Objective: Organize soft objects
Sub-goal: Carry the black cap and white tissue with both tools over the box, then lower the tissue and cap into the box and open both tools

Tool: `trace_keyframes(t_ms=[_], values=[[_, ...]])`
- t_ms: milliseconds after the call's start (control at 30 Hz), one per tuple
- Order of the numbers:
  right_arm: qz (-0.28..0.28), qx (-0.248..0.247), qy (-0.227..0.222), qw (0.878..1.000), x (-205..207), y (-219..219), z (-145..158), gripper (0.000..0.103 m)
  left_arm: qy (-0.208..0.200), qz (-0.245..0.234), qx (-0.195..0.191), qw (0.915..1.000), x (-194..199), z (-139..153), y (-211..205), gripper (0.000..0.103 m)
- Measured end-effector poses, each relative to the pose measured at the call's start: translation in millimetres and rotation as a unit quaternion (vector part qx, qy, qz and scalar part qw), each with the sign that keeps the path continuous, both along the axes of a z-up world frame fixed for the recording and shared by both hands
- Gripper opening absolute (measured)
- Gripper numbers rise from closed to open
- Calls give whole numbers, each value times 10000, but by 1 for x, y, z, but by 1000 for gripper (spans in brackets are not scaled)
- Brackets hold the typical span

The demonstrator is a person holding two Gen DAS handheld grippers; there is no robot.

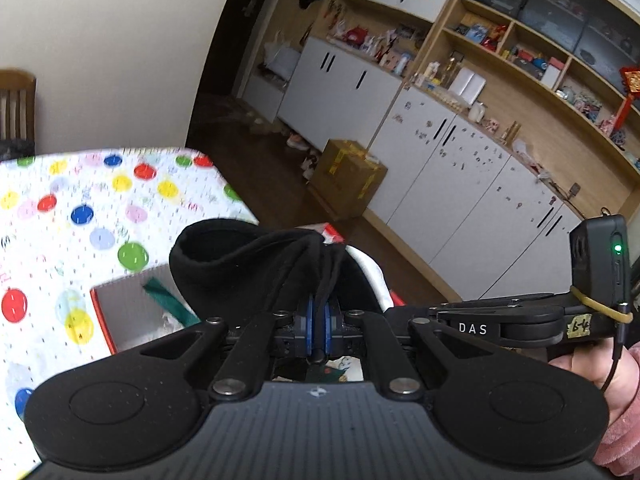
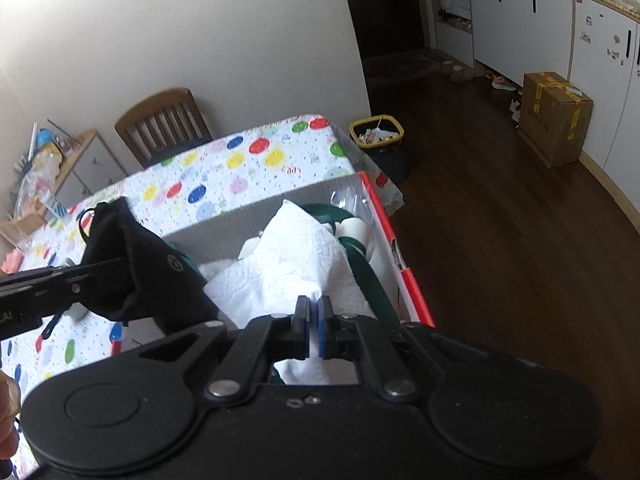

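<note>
Left gripper: I see its blue pads pressed together on a gathered fold of the black cloth, which bulges up and forward from the pinch and hangs above the box.
Right gripper: its pads pinch a corner of the white paper towel; only a thin slit shows between them.
Paper towel: I read it as embossed and crumpled, draped from the pinch down into the box.
Black cloth, right view: held in the left gripper, which enters from the left edge; the cloth sits just left of the towel, over the box's near left corner.
Box: grey inside, red-edged walls; it stands at the table's right end and holds a green strap and some clear plastic at its far end.
Table: covered with a white cloth printed with coloured dots.
Chair: wooden, at the table's far side against the wall.
Bin: yellow-rimmed, on the floor past the table's far corner.
Carton: brown cardboard, by the white cabinets.
</note>
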State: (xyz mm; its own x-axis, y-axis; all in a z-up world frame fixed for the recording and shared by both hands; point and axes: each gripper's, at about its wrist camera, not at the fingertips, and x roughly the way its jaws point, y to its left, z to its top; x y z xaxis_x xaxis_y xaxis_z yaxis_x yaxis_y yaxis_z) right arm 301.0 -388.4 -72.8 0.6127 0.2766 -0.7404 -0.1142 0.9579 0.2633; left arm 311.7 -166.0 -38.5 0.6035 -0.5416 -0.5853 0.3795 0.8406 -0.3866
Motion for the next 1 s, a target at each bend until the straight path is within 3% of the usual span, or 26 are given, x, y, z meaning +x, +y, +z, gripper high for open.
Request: trace_keyframes(t_ms=[333,667,1000], values=[[201,-234,92,9995,19,14,-13,3,342,16,107,9994,-1,-24,4,5],[295,-298,190,9989,24,18,-18,4,1011,72,464,9938,-4,-60,11,5],[314,-391,209,9985,27,22,-20,5,952,243,720,9926,-12,-68,19,6]])
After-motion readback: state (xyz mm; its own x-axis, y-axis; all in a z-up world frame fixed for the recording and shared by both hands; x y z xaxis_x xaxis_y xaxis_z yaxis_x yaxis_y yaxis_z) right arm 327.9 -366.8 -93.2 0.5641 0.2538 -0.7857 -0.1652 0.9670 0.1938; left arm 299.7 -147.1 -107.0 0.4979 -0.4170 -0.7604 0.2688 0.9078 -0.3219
